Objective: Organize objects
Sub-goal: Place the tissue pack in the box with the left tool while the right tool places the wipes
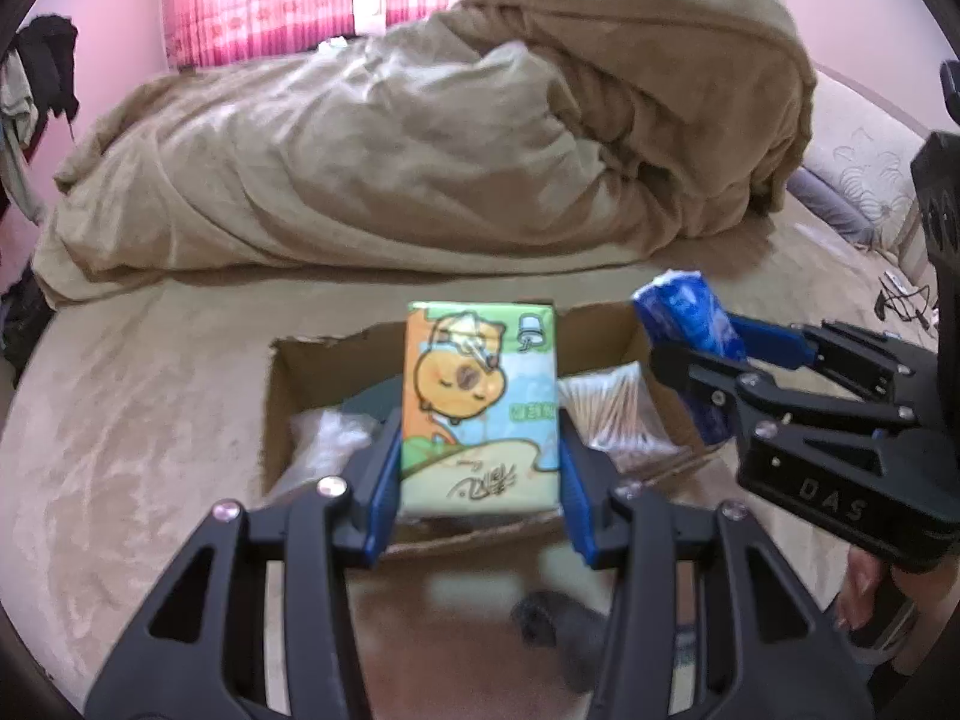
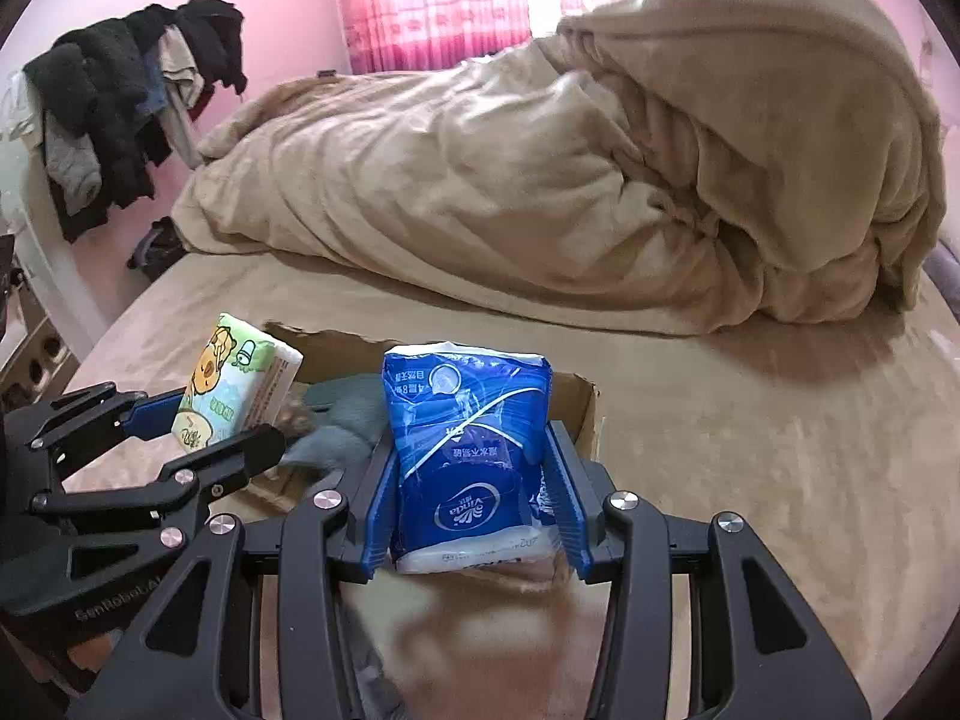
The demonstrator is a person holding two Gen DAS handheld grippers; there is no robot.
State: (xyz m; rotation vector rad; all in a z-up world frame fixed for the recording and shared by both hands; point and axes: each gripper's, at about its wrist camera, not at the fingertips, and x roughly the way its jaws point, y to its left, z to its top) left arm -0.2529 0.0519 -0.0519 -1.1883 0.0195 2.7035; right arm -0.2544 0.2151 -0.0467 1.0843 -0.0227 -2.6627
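My left gripper (image 1: 480, 450) is shut on a green cartoon tissue pack (image 1: 480, 402), held upright over an open cardboard box (image 1: 273, 396) on the bed. My right gripper (image 2: 474, 486) is shut on a blue tissue pack (image 2: 465, 444), held over the box's right side (image 2: 591, 420). Each gripper shows in the other's view: the right one with the blue pack (image 1: 690, 354), the left one with the green pack (image 2: 240, 390). Inside the box lie a bag of cotton swabs (image 1: 612, 414), a clear plastic bag (image 1: 327, 438) and a grey cloth (image 2: 348, 420).
The box sits on a beige bed sheet (image 1: 150, 420). A crumpled tan duvet (image 1: 450, 138) fills the far side of the bed. Clothes hang on a rack (image 2: 120, 96) at left. Cables (image 1: 900, 300) lie at the right edge.
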